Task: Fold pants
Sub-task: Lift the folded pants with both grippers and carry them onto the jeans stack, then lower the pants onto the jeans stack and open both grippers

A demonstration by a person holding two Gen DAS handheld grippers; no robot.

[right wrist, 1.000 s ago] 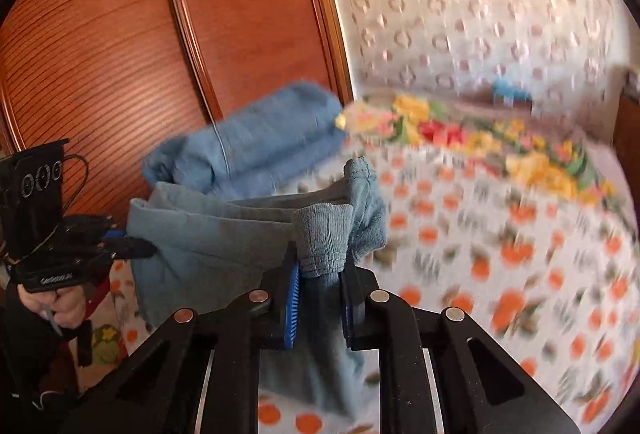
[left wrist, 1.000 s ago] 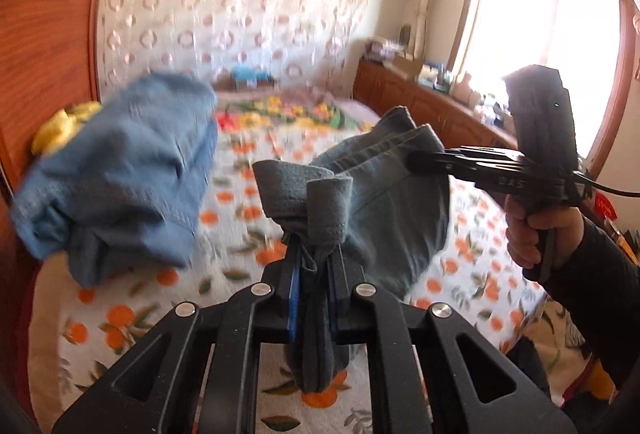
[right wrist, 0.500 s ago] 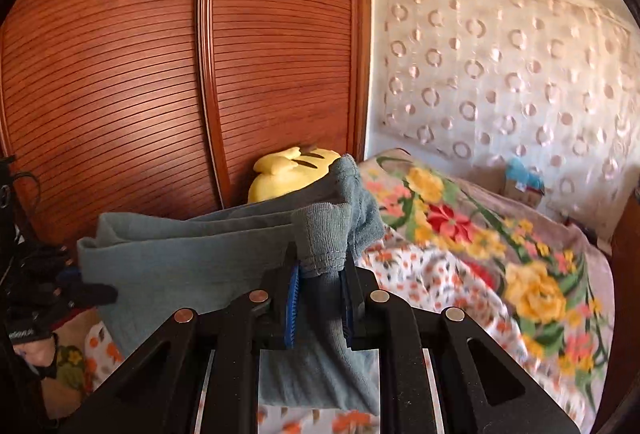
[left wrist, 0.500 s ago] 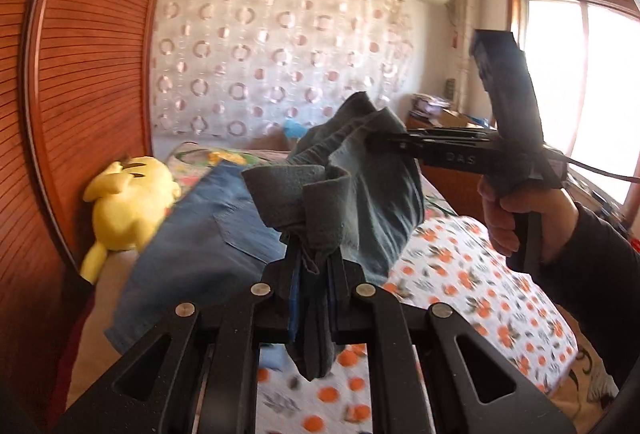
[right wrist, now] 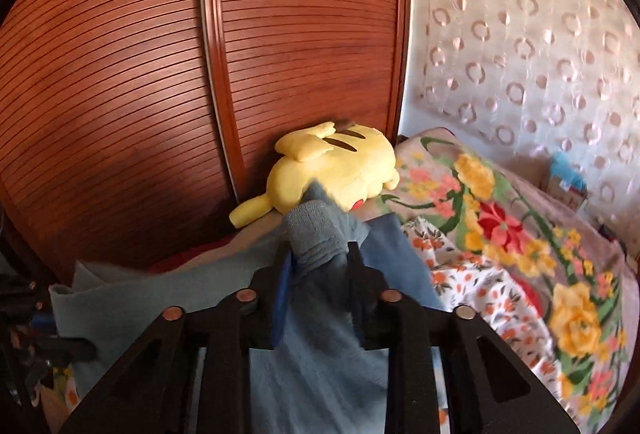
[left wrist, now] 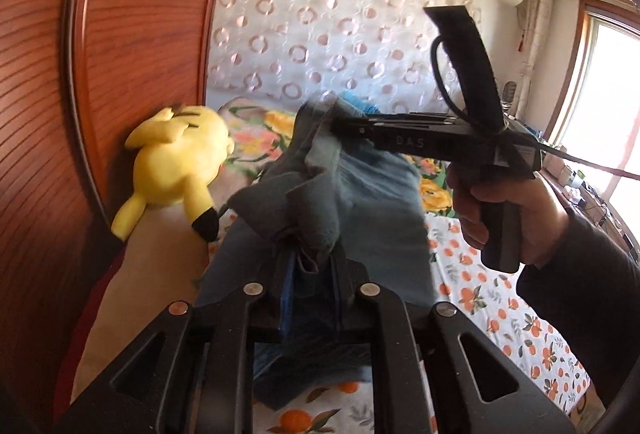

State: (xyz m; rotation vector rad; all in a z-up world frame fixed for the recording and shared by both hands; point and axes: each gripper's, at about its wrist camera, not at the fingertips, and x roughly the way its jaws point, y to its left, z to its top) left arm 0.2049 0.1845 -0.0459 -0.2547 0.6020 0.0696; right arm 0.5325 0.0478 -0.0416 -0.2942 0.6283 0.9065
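Pants (left wrist: 372, 194) hang in the air between my two grippers, above the bed (left wrist: 492, 298), and each gripper pinches one bunch of the grey-blue cloth. My left gripper (left wrist: 310, 274) has its jaws closed tight on a thick roll of fabric, which stands up in front of the fingertips. My right gripper (right wrist: 316, 266) is also clamped on a folded lump, and the rest of the pants falls below it and to its left side. In the left view I see the right gripper ahead and to the right, with the hand (left wrist: 508, 206) on its handle, and the cloth is stretched from it toward me.

I judge this is the carrying part of a fold, not yet laid down.

What can go wrong: the bunches are thick and uneven, so one layer may slip out of the jaws if I pull the two grippers apart too strongly. The hanging part may then fold crooked. Also the yellow plush toy (right wrist: 332, 166) lies just ahead of the right gripper, against the wooden wardrobe (right wrist: 160, 74), and near another blue garment (right wrist: 394, 246) on the bed. If I lower the pants too far forward, they may land on these things.
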